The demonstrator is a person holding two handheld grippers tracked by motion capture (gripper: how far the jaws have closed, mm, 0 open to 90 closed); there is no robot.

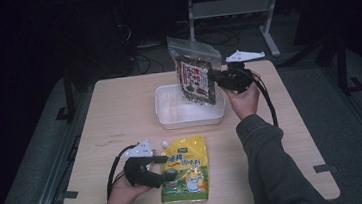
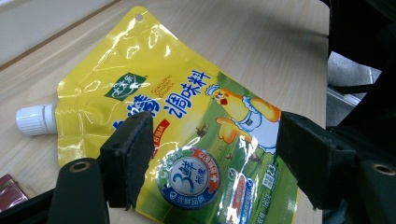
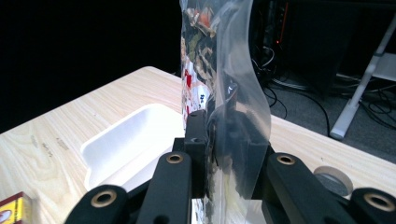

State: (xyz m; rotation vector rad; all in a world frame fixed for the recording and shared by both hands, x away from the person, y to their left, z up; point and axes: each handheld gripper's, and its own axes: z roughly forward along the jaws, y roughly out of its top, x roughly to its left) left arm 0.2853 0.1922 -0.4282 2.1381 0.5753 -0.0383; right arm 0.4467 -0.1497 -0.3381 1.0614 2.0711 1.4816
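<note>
A clear zip bag (image 1: 195,75) with a dark snack pack inside hangs upright over the right part of a white plastic tray (image 1: 171,120). My right gripper (image 1: 215,78) is shut on the bag's right edge. In the right gripper view the bag (image 3: 224,56) stands pinched between the jaws of that gripper (image 3: 224,140), with the tray (image 3: 121,149) to their left. A yellow spouted pouch (image 1: 188,169) lies flat at the table's front. My left gripper (image 1: 170,173) hovers at its left side, open. In the left gripper view its jaws (image 2: 215,158) stand wide over the pouch (image 2: 177,93) and its white cap (image 2: 35,119).
A small red box (image 3: 14,207) lies near the table's edge, and its corner also appears in the left gripper view (image 2: 9,191). A roll of tape (image 3: 332,179) rests on the table behind the right jaw. A metal stand (image 1: 230,7) and cables sit beyond the far edge.
</note>
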